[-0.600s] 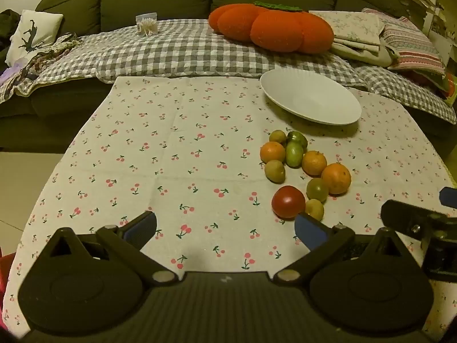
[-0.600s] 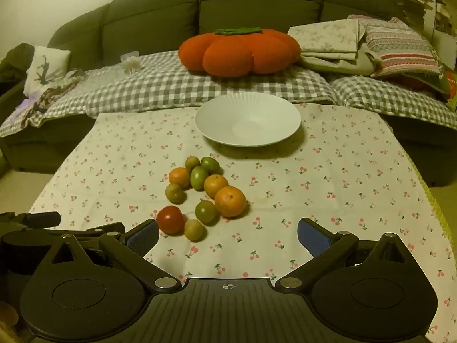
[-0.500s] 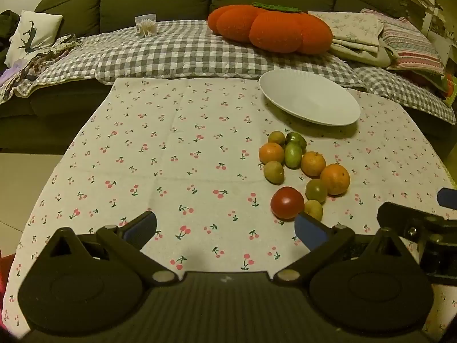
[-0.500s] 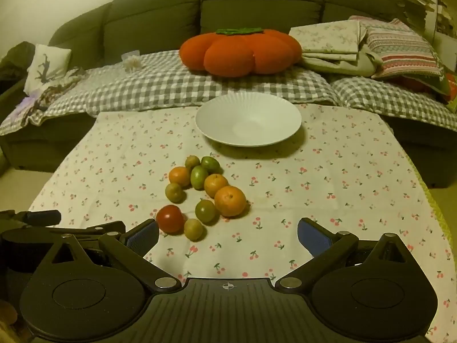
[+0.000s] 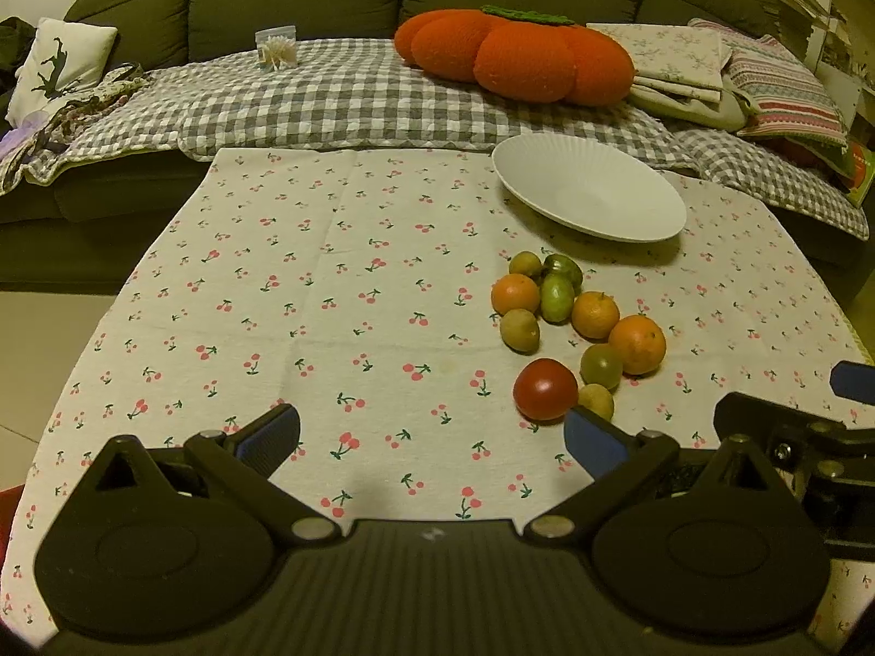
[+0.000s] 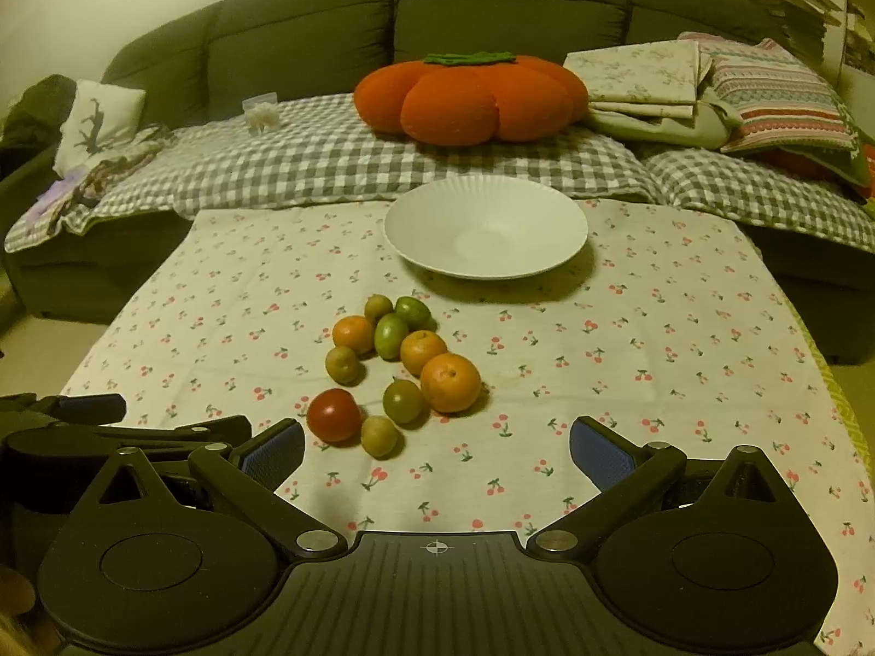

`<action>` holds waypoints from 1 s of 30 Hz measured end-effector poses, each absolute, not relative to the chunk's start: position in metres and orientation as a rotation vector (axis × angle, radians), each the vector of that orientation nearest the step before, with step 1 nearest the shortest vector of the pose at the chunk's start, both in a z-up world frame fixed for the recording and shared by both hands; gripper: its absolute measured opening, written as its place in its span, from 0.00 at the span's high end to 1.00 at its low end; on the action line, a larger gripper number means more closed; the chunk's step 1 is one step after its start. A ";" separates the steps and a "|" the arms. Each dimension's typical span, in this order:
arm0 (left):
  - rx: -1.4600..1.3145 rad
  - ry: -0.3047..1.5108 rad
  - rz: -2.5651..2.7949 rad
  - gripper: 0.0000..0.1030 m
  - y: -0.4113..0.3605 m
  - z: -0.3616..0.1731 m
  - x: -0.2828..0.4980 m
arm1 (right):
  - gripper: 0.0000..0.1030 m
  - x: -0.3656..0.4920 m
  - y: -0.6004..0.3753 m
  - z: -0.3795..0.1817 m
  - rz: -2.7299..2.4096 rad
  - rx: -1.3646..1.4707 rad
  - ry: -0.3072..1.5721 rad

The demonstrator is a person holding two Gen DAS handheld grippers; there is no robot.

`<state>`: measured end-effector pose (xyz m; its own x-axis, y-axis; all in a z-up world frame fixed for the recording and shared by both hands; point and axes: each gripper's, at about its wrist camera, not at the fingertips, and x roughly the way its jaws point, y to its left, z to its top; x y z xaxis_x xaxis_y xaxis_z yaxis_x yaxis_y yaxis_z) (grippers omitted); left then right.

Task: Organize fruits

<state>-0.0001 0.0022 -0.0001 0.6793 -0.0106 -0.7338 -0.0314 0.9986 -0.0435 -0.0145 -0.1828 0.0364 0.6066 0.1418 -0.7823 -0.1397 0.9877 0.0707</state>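
Right wrist view puts the red tomato (image 6: pixel 333 414) just ahead of the empty, wide-open right gripper (image 6: pixel 436 451), beside its left fingertip, nearer than the also open left gripper (image 5: pixel 432 437).

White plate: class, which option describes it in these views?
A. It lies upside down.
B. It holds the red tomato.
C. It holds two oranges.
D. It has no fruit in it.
D: the white plate sits upright and bare, while the fruit pile lies on the tablecloth in front of it.
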 end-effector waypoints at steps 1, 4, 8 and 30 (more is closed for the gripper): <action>-0.054 0.823 0.012 0.01 0.003 0.000 0.000 | 0.00 -0.015 -0.183 0.036 0.163 0.002 0.904; -0.056 0.822 0.011 0.01 -0.001 0.000 0.001 | 0.00 -0.015 -0.183 0.037 0.163 0.004 0.904; -0.072 0.814 0.004 0.01 -0.001 0.001 0.000 | 0.00 -0.015 -0.182 0.037 0.169 0.004 0.906; -0.016 0.832 0.019 0.01 -0.005 -0.009 0.010 | 0.00 -0.005 -0.189 0.034 0.184 0.039 0.925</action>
<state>0.0098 -0.0052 -0.0086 0.6729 0.0103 -0.7397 -0.0226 0.9997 -0.0066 -0.0054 -0.1891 0.0335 0.5877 0.1743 -0.7900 -0.1410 0.9836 0.1122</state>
